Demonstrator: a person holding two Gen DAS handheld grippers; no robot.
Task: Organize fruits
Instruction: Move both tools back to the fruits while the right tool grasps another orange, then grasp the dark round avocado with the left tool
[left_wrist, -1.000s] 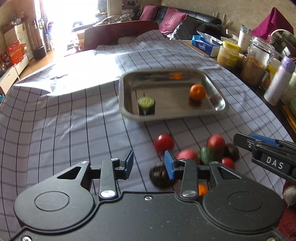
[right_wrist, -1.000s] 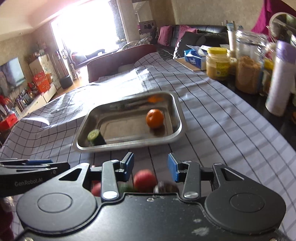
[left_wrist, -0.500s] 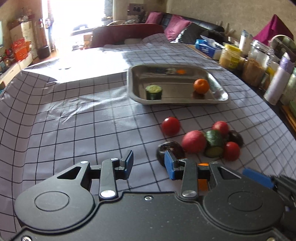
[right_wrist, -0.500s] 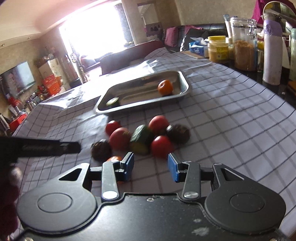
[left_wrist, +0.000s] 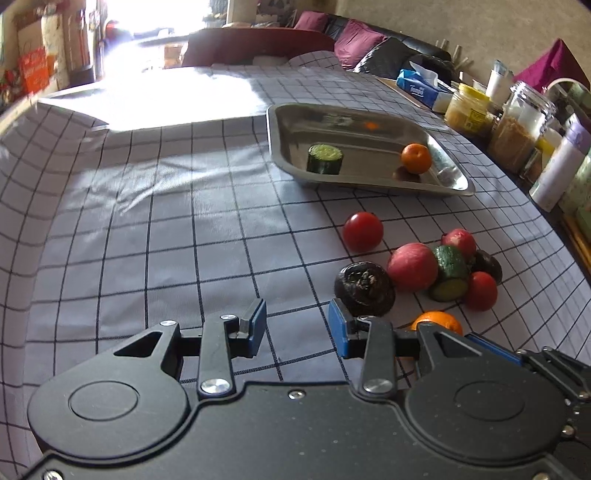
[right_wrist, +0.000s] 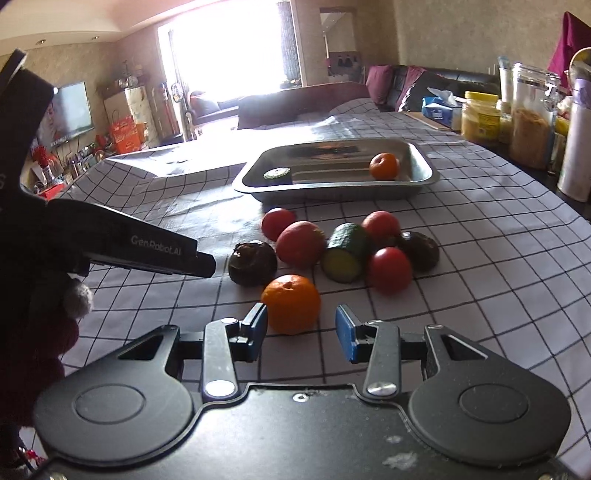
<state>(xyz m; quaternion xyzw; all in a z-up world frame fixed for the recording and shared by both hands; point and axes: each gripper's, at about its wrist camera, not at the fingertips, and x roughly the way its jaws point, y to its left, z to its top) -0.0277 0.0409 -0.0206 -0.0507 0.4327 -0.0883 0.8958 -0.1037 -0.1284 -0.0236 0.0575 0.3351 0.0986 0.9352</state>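
A: The right tool (right_wrist: 301, 328) is hanging with its blue pads spread wide and nothing between them, just short of the round orange mandarin (right_wrist: 291, 302) on the checked cloth of the desk (right_wrist: 480, 258).

B: And the left tool (left_wrist: 297, 328)?

A: Also gaping, also carrying nothing, with the wrinkled dark round fruit (left_wrist: 364, 288) lying just beyond its right finger.

B: Where is the rest sitting?

A: Bunched toward the near right edge of the desk: red tomatoes, a cut green cucumber piece (right_wrist: 345, 253), another dark fruit. The shiny steel tray (right_wrist: 424, 162) farther back is already holding a cucumber slice and a second mandarin.

B: So I'm judging the mandarin is next. How to take it cleanly?

A: Centring it (it is sitting nearer the left pad), pushing forward until the pads are flanking its widest part, then squeezing gently so it isn't rolling into the pile.
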